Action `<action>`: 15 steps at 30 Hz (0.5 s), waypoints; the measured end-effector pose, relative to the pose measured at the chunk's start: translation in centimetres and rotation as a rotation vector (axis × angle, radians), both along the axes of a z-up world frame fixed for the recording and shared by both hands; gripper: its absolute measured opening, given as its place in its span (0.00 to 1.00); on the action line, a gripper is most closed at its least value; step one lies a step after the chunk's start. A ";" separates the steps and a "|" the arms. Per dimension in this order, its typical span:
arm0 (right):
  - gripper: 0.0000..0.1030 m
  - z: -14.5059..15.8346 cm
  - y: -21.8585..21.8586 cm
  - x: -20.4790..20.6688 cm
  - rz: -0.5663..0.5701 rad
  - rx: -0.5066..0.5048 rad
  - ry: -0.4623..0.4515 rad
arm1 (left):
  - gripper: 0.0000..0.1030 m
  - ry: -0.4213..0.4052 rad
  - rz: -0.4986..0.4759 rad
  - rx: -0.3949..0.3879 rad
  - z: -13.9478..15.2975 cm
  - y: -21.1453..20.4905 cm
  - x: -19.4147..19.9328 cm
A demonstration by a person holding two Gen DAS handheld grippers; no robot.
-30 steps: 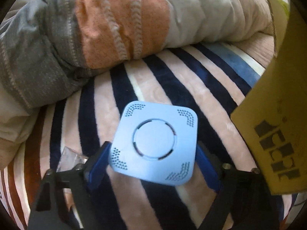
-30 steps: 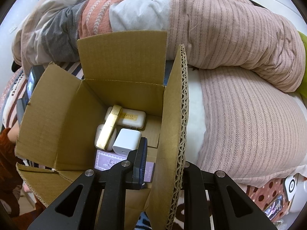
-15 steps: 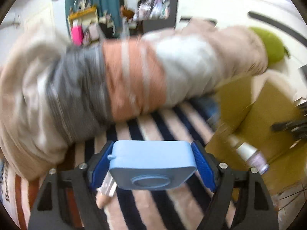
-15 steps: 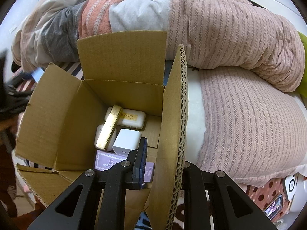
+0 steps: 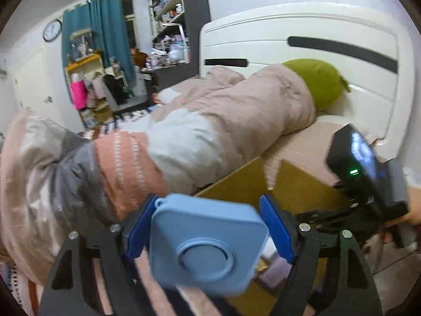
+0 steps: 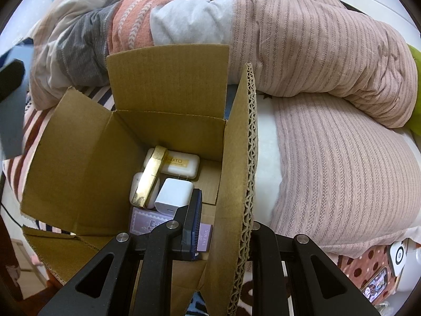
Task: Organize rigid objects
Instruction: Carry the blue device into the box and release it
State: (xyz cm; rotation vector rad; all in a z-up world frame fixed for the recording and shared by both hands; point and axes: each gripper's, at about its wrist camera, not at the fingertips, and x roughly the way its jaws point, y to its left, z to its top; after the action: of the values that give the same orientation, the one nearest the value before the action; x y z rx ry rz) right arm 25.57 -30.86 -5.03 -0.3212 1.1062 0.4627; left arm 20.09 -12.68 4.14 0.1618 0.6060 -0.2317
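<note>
On the bed w/ its rolled blanket [image 6: 184, 26], right gripper [image 6: 221, 226] clamps the box [image 6: 163, 84] flap, left gripper [image 5: 208, 226] grips the blue gadget [image 5: 205, 245] just beside the box; best lower it fully inside before opening.

Charger [image 6: 173, 193] and cases in box [image 6: 79, 168], quilt [image 6: 315, 52] behind

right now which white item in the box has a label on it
The white case against the box's far wall: it carries a yellow printed label. The white charger cube and the smaller white case look plain.
</note>
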 end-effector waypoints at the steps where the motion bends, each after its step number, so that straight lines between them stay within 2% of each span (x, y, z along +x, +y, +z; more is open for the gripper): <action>1: 0.12 0.0 0.0 0.0 0.000 0.001 0.000 | 0.71 0.014 -0.016 -0.019 0.1 -0.1 0.0; 2: 0.12 0.0 0.0 0.0 0.000 0.001 -0.001 | 0.66 0.024 -0.022 -0.027 0.0 -0.4 -0.3; 3: 0.12 0.0 0.0 0.0 -0.001 0.002 -0.001 | 0.32 0.043 -0.030 -0.033 -0.2 -0.6 0.0; 4: 0.12 0.0 0.0 0.0 0.000 0.001 -0.002 | 0.19 0.074 -0.036 -0.036 -0.6 -0.9 0.4; 6: 0.12 0.0 0.0 -0.1 0.001 0.003 -0.001 | 0.19 0.120 -0.040 -0.064 -1.5 -1.4 1.2; 11: 0.13 0.0 -0.1 0.0 -0.001 0.009 0.003 | 0.20 0.180 -0.034 -0.067 -3.6 -1.7 2.2; 13: 0.13 0.0 -0.1 0.1 -0.001 0.011 0.005 | 0.33 0.186 -0.030 -0.070 -3.9 -1.4 2.3; 15: 0.13 0.0 -0.1 0.1 -0.003 0.009 0.003 | 0.39 0.178 -0.027 -0.075 -3.9 -1.1 2.1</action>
State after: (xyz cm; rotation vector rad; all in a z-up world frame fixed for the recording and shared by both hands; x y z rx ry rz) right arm 25.67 -30.93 -5.02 -0.3107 1.1076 0.4652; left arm 22.17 -13.82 0.29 0.0774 0.7710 -0.2963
